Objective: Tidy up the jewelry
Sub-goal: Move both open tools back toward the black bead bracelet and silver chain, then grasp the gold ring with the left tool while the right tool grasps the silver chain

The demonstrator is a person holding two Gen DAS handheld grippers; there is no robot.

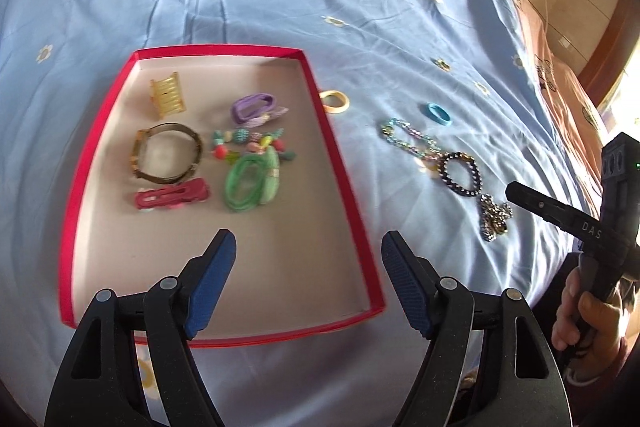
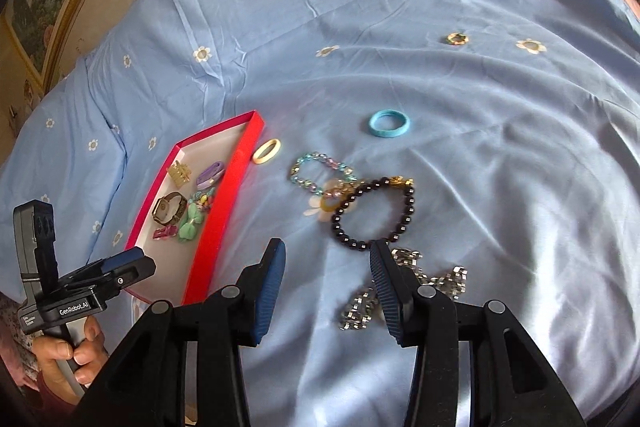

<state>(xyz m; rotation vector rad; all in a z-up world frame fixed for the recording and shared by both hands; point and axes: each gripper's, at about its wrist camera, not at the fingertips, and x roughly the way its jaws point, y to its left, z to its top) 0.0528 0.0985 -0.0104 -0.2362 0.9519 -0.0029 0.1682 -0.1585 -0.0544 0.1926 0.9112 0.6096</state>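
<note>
A bed covered in a light blue sheet (image 2: 400,27) with small flower prints held a shallow red tray (image 1: 320,131) with a pale inside. Lying in the tray were a gold comb clip (image 1: 168,95), a purple hair tie (image 1: 252,107), a dark bangle (image 1: 168,155), a string of coloured beads (image 1: 248,145), a green bow (image 1: 252,183) and a pink hair clip (image 1: 172,199). Just outside its far right corner lay a cream ring (image 2: 266,150). Further right on the sheet were a blue hair tie (image 2: 389,123), a pale crystal bracelet (image 2: 320,173), a black bead bracelet (image 2: 374,213) and a silver chain (image 2: 404,287) in a heap. The left gripper (image 1: 308,255) hovered over the tray's near end, its jaws spread and empty. The right gripper (image 2: 328,263) hung over the sheet beside the chain, jaws partly spread and pinching nothing. A hand (image 2: 76,351) held each handle.
</note>
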